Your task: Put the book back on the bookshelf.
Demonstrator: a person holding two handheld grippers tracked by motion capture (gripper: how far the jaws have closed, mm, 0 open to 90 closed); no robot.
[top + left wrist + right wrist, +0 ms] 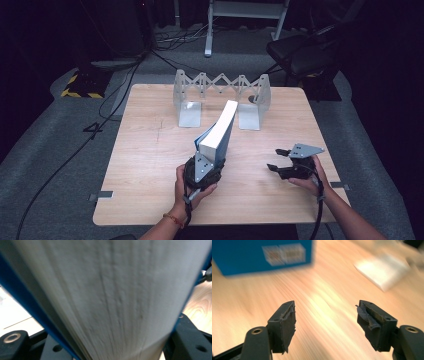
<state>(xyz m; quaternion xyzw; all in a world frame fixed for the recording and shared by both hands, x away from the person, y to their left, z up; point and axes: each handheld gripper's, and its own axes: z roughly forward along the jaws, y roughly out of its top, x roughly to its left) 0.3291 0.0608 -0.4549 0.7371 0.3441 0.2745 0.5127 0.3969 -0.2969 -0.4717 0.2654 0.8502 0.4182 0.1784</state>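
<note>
Table (150, 165): grey rack (220, 95) at far edge. Book (218, 131), blue cover, tilted, far end raised toward rack, mid-table. Left hand (192, 187) near centre, palm around left gripper (210, 160), jaws clamped on book's near end. Right hand (310, 177) near right, low; right gripper (276, 159) jaws apart, empty, pointing left.

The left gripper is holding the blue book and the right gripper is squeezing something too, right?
Not quite. The left gripper does hold the blue book, but the right gripper squeezes nothing: the right gripper view shows its jaws wide apart over the bare table.
</note>
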